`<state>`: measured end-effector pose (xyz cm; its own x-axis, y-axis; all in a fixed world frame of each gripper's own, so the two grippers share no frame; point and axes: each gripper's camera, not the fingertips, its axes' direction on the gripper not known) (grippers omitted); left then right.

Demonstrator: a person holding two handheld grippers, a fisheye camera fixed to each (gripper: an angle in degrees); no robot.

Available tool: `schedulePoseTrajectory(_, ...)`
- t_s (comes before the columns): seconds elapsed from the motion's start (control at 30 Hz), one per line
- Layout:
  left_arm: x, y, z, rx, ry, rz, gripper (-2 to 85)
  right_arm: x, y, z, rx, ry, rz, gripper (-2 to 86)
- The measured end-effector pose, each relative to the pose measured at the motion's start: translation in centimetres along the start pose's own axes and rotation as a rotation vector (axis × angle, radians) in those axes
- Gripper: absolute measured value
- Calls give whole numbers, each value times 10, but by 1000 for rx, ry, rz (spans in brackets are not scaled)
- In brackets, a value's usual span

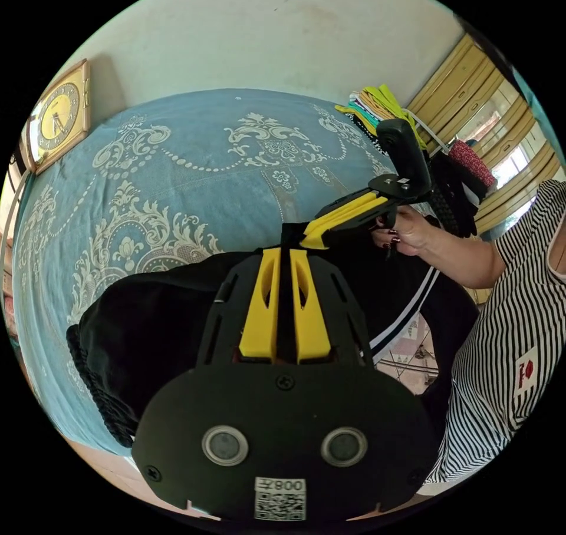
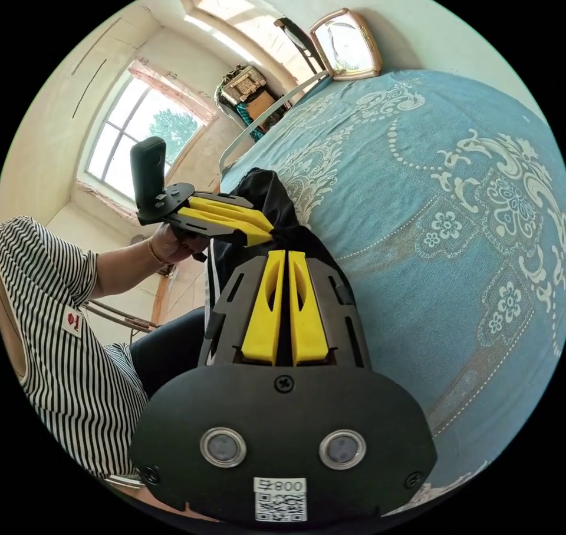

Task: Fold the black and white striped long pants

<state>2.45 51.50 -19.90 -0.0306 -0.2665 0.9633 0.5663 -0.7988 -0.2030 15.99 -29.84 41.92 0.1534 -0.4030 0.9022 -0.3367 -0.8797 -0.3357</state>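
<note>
in the left gripper view the left gripper (image 1: 285,251) has its two yellow jaws drawn almost together, with a thin strip of black cloth running up between them; both jaws press on that fold of the striped pants (image 1: 159,311). the right gripper (image 1: 311,237) comes in from the side and meets the same fold just past the left jaw tips, its yellow fingers (image 1: 348,211) closed flat on the black fabric. a hand (image 1: 407,228) grips its handle, and the person's striped shirt (image 1: 513,334) is at the edge of the view.

the pants lie bunched on the near edge of the bed (image 1: 194,164), on its blue patterned cover. the ribbed waistband (image 1: 97,387) hangs at the bed's edge, and a white side stripe (image 1: 407,317) runs down the part that drops off the edge toward the person. at the far corner of the bed sits a pile of other clothes (image 1: 377,108), well apart from the pants. a clock (image 1: 59,116) leans at the opposite far corner.

in the right gripper view the right gripper (image 2: 285,253) shows its jaws nearly closed on black cloth, and the left gripper (image 2: 259,231) pinches the pants (image 2: 265,196) just beside its tips. the raised fold stands above the bed cover (image 2: 448,223), near the edge by the person. a window (image 2: 138,137) is behind.
</note>
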Motion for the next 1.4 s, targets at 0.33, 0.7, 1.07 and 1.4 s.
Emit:
schedulePoseTrajectory(0.33, -3, -55, 23, -40, -41, 118, 73, -48, -27, -13, 135, 233, -125, 4)
schedulePoseTrajectory(0.7, 11, -102, 35, -143, -82, 211, 95, -42, -35, 8, 104, 130, -71, 4)
schedulePoseTrajectory(1.07, 63, -159, 53, -371, -291, 642, 94, -60, -41, 20, 42, 197, -124, 3)
schedulePoseTrajectory(1.4, 40, -184, 49, -374, -16, 583, 72, -65, -38, 22, 34, 215, -123, 3)
